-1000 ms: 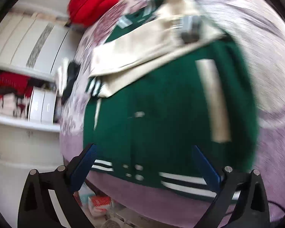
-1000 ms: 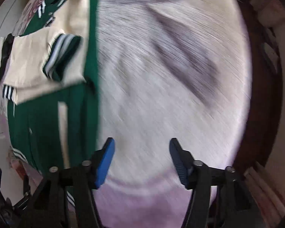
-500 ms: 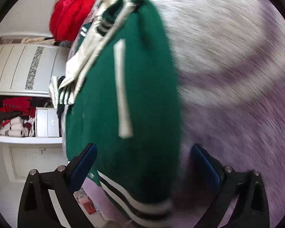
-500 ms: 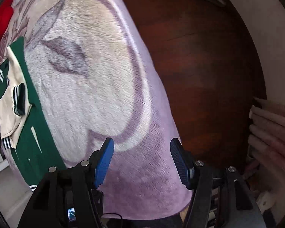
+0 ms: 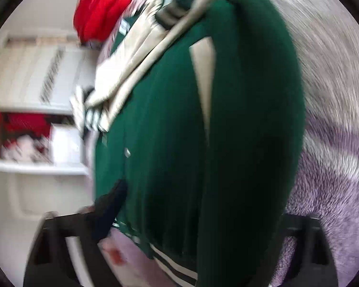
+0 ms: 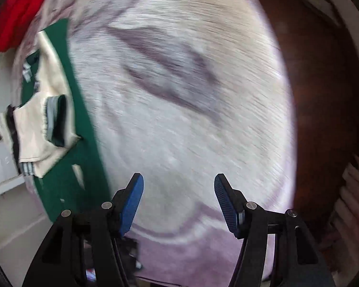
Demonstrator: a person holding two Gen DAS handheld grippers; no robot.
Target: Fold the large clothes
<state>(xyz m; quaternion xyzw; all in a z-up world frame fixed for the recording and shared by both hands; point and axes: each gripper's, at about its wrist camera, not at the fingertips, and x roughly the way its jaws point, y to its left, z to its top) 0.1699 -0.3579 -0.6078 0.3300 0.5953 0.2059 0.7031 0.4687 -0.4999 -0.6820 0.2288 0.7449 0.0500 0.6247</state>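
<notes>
A green varsity jacket [image 5: 167,143] with cream sleeves [image 5: 136,55] folded across its chest lies on a purple and white fleece blanket [image 5: 335,143]. My left gripper [image 5: 198,205] is low over the jacket's striped hem. Its jaws are closing with the green cloth between them. The left finger [image 5: 110,205] touches the cloth's edge, and the right finger is hidden behind a raised fold. In the right wrist view the jacket [image 6: 83,167] lies at the left. My right gripper [image 6: 178,191] hangs open above the bare blanket [image 6: 179,119], with nothing between its fingers.
A red garment [image 5: 103,7] lies at the far end of the blanket. White shelves [image 5: 36,167] with folded clothes stand at the left. Dark wooden floor [image 6: 323,95] runs along the blanket's right edge, with a stack of folded cloths [image 6: 354,191] beyond.
My left gripper has dropped close to the jacket's hem and its fingers have narrowed around the cloth. The right gripper's view swung out over the floor and back over the blanket; its jaws kept their width.
</notes>
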